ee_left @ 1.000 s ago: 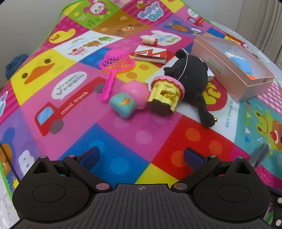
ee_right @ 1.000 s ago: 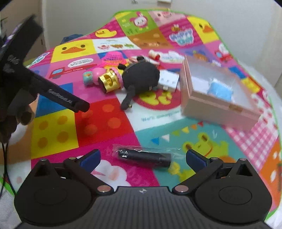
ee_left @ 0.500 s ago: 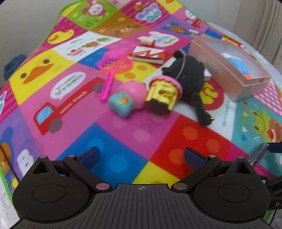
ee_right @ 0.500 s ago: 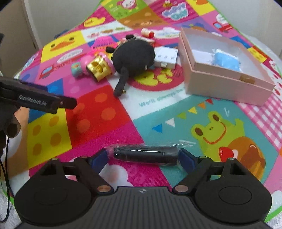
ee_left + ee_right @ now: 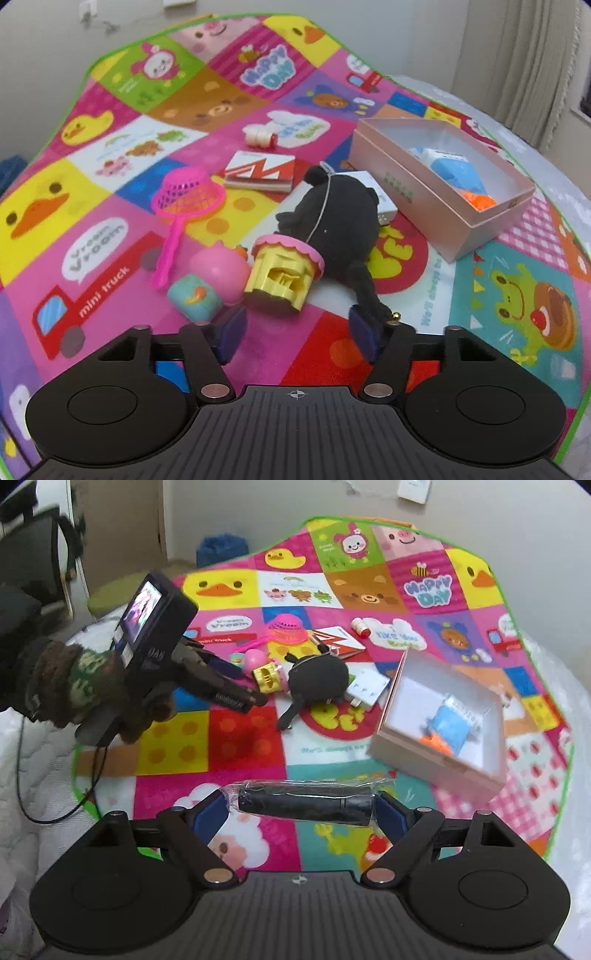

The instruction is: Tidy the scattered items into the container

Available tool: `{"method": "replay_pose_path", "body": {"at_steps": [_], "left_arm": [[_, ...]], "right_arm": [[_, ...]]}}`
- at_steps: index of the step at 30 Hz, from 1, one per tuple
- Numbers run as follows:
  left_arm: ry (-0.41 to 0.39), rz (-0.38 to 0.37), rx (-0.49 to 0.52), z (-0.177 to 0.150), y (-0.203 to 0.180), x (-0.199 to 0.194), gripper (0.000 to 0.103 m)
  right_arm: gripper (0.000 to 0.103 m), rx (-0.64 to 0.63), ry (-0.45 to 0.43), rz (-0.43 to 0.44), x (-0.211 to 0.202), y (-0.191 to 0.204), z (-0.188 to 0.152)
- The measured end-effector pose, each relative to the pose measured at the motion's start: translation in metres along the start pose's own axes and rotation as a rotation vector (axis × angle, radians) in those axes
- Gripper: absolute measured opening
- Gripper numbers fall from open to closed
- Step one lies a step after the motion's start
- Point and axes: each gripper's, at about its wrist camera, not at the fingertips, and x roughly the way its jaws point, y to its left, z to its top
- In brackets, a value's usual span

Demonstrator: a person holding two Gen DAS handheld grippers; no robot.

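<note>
Right gripper (image 5: pixel 301 805) was clenched end to end on a black cylinder in clear plastic wrap (image 5: pixel 304 804), which hung crosswise between the blue pads, lifted off the play mat (image 5: pixel 236 738) and short of the pink cardboard box (image 5: pixel 439 760). The box sat open on the right side of the mat; a blue packet (image 5: pixel 452 723) and something orange (image 5: pixel 436 744) already lay inside it. Left gripper (image 5: pixel 295 328) hovered low over the pile at mat centre; its jaws had just been closing and stood part open, grasping nothing, with only bare mat between the pads. The right pad (image 5: pixel 364 332) sat against the dangling leg of the black plush toy (image 5: pixel 336 221), though contact could not be told. Just ahead of the jaws lay a yellow toy with a pink frilled rim (image 5: pixel 284 273), on its side and touching the plush. To its left, a pink rounded toy (image 5: pixel 219 271) and a teal piece (image 5: pixel 194 297) were pressed together. A pink toy net (image 5: pixel 184 199) lay further left, handle pointing toward the gripper. Behind the plush lay a red-and-white card pack (image 5: pixel 260 171), a small white bottle with a red cap (image 5: pixel 260 138) and a white box (image 5: pixel 380 199) half hidden between the plush and the pink box. From the right wrist view, a hand in a camouflage glove (image 5: pixel 81 686) held the left gripper, and its camera screen (image 5: pixel 142 605) was lit.
</note>
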Motion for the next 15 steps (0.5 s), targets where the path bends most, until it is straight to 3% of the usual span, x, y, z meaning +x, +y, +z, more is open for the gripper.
{"method": "replay_pose_path", "body": {"at_steps": [2,4,7,9,10,12,15], "left_arm": [[0.005,-0.011,0.006,-0.001,0.004,-0.006,0.081],[-0.011,0.005,0.080,-0.003,0.002,-0.013,0.083],[-0.031,0.047,0.232,-0.001,-0.005,-0.014,0.082],[-0.013,0.070,0.279,0.003,-0.008,-0.001,0.076],[0.007,0.081,0.287,0.004,-0.009,0.009,0.071],[0.020,0.084,0.255,0.007,-0.008,0.026,0.070],[-0.029,0.089,0.205,0.010,-0.006,0.034,0.072]], "right_arm": [[0.085,0.096,-0.037,-0.025,0.015,-0.007,-0.018],[0.085,0.175,-0.047,-0.035,0.031,-0.012,-0.030],[0.085,0.190,-0.030,-0.041,0.039,-0.016,-0.040],[0.085,0.170,-0.049,-0.044,0.037,-0.016,-0.041],[0.085,0.169,-0.064,-0.037,0.036,-0.016,-0.041],[0.085,0.184,-0.090,-0.018,0.034,-0.015,-0.039],[0.085,0.213,-0.120,0.016,0.031,-0.013,-0.037]]}}
